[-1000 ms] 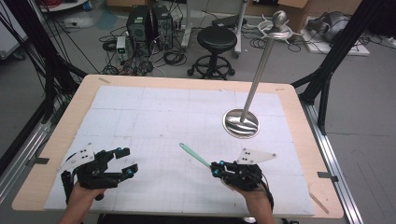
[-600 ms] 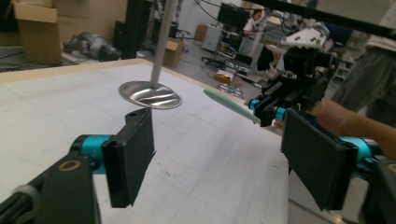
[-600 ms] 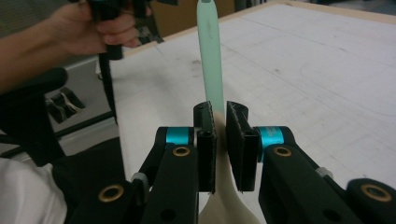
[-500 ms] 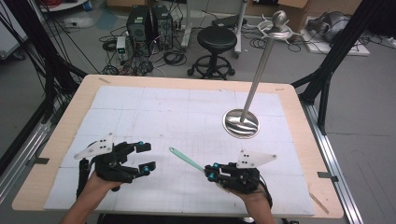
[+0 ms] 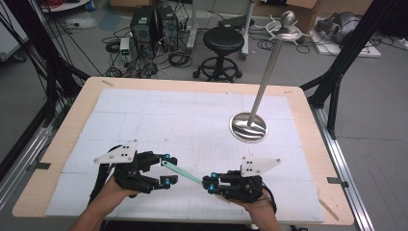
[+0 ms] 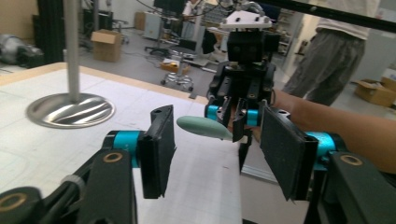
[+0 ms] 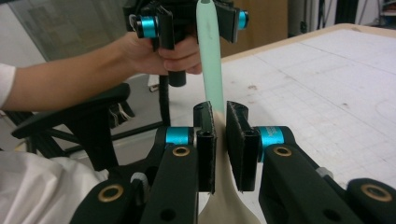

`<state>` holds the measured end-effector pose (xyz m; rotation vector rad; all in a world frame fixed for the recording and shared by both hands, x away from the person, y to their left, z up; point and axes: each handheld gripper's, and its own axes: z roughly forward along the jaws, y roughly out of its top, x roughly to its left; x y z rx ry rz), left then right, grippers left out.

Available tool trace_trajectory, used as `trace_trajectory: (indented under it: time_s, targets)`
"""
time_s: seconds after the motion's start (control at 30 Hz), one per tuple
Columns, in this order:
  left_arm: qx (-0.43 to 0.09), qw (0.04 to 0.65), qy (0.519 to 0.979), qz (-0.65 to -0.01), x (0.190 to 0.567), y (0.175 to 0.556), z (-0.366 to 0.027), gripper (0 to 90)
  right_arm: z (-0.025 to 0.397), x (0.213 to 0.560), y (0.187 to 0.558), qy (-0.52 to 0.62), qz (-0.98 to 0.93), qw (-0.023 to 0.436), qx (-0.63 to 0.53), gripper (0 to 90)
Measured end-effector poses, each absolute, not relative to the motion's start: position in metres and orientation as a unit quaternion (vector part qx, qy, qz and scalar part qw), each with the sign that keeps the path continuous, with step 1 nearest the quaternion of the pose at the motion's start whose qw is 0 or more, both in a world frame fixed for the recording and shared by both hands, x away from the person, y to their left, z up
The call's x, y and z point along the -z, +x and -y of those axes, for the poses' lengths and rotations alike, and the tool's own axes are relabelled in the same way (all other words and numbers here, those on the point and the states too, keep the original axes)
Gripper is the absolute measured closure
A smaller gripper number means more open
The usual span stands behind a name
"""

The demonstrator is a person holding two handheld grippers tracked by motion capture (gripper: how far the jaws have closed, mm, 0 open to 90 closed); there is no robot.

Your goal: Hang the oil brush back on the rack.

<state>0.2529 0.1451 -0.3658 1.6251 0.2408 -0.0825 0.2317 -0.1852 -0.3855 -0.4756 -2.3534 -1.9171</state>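
While the right gripper (image 5: 210,182) is clamping the mint-green spatula (image 5: 181,172), the left gripper (image 5: 166,168), having closed in from nine o'clock, is straddling its free tip wide-jawed—a handover looks imminent.

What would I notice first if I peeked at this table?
Probably the pale green spoon held above the near edge of the table, pinched in the right gripper. Its handle tip reaches between the open jaws of the left gripper. At the far right stands a shiny metal stand with a tall pole.
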Motion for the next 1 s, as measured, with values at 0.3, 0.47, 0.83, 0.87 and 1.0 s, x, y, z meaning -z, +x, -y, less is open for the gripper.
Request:
trace_trajectory:
  time_s: [0.3,0.47,0.83,0.87,1.0]
  targets:
    - [0.061,0.696,0.710,-0.088,0.358,0.254,-0.139,61.9,0.186,0.388,0.234,-0.146,0.749,0.065,0.643,82.5]
    - [0.067,0.703,0.704,-0.082,0.356,0.254,-0.138,68.8,0.187,0.389,0.235,-0.140,0.738,0.079,0.655,82.4]
    - [0.055,0.693,0.713,-0.090,0.349,0.251,-0.134,75.4,0.186,0.393,0.236,-0.144,0.736,0.079,0.657,81.0]
    - [0.052,0.692,0.714,-0.093,0.347,0.250,-0.134,75.4,0.186,0.392,0.236,-0.151,0.735,0.077,0.656,79.9]
    - [0.042,0.680,0.725,-0.103,0.341,0.248,-0.131,75.6,0.186,0.391,0.237,-0.182,0.730,0.072,0.655,60.1]
